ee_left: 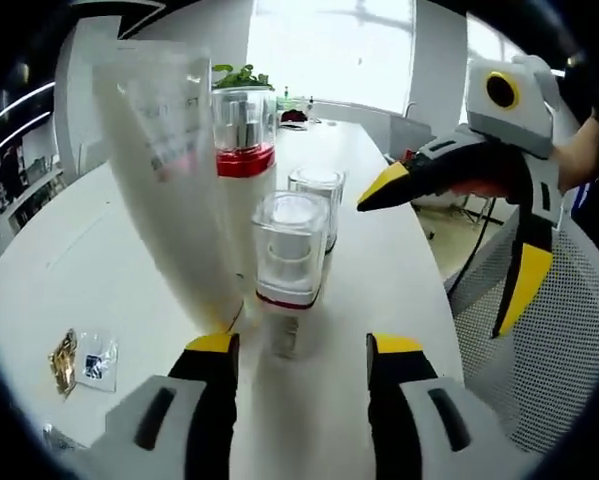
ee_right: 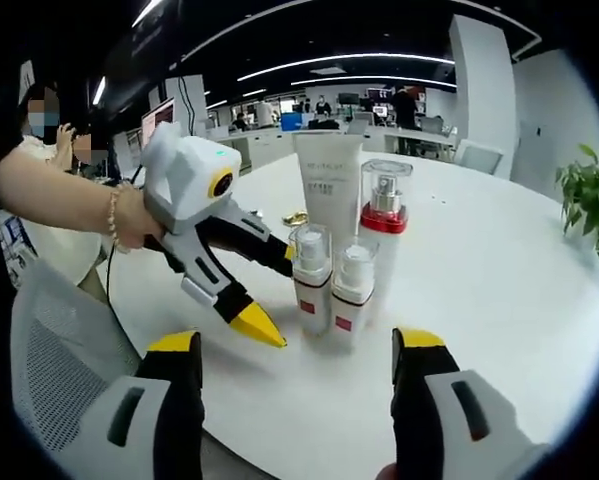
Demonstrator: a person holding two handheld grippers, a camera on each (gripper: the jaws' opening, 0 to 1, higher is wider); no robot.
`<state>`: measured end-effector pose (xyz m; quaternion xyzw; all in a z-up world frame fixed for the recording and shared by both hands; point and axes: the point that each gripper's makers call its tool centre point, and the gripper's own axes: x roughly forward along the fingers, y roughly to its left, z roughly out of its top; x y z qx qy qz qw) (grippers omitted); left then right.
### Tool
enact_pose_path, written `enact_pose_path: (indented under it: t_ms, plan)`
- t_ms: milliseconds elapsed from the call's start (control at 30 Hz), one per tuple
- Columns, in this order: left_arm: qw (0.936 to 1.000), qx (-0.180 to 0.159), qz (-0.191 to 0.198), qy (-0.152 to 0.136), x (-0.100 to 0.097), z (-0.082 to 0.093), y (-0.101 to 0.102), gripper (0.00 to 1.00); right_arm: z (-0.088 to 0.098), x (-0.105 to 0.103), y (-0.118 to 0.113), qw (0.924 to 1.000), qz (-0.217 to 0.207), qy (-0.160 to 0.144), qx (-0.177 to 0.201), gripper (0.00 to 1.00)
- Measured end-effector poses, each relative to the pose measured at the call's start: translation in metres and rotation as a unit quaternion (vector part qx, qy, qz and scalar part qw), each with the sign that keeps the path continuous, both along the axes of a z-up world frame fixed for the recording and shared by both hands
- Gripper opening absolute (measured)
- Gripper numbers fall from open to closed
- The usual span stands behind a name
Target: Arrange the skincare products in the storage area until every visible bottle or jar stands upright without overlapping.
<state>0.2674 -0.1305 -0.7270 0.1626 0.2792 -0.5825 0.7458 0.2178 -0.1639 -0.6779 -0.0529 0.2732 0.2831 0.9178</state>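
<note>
Both grippers' jaws are spread wide, holding nothing. Left gripper (ee_right: 269, 290) sits beside the small bottles (ee_right: 312, 277), one tip near them. Right gripper (ee_right: 297, 350) hangs back. Tube (ee_right: 329, 180) and pump bottle (ee_right: 383, 225) all upright on the white counter (ee_right: 499, 290), office behind.

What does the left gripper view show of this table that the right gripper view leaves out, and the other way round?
Left gripper view alone: small packets lying on the table's near left, and bright windows behind. Right gripper view alone: the open-plan office with ceiling lights, a person's arm holding the left gripper, and a mesh chair back. Both share the white table and four upright products grouped together: a white tube, a red-collared pump bottle and two small clear-capped bottles. The right gripper appears in the left gripper view, jaws apart.
</note>
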Motion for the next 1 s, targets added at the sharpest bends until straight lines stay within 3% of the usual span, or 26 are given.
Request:
enact_pose_path:
  t_ms: [167, 333, 567, 1000]
  plan:
    - [0.9997, 0.001, 0.025, 0.007, -0.005, 0.011, 0.010, 0.55, 0.001, -0.001, 0.002, 1.0000, 0.005, -0.002, -0.001, 0.78]
    - [0.9983, 0.008, 0.055, 0.016, -0.006, 0.012, 0.025, 0.70, 0.002, 0.000, 0.003, 0.9999, 0.010, -0.005, -0.003, 0.78]
    - [0.9934, 0.024, 0.107, 0.034, -0.009, 0.014, 0.055, 0.76, 0.003, -0.003, 0.009, 0.9997, 0.023, -0.005, -0.006, 0.79]
    - [0.9829, 0.008, 0.181, 0.034, -0.029, 0.029, 0.103, 0.84, 0.003, -0.006, 0.014, 0.9992, 0.038, -0.006, -0.005, 0.80]
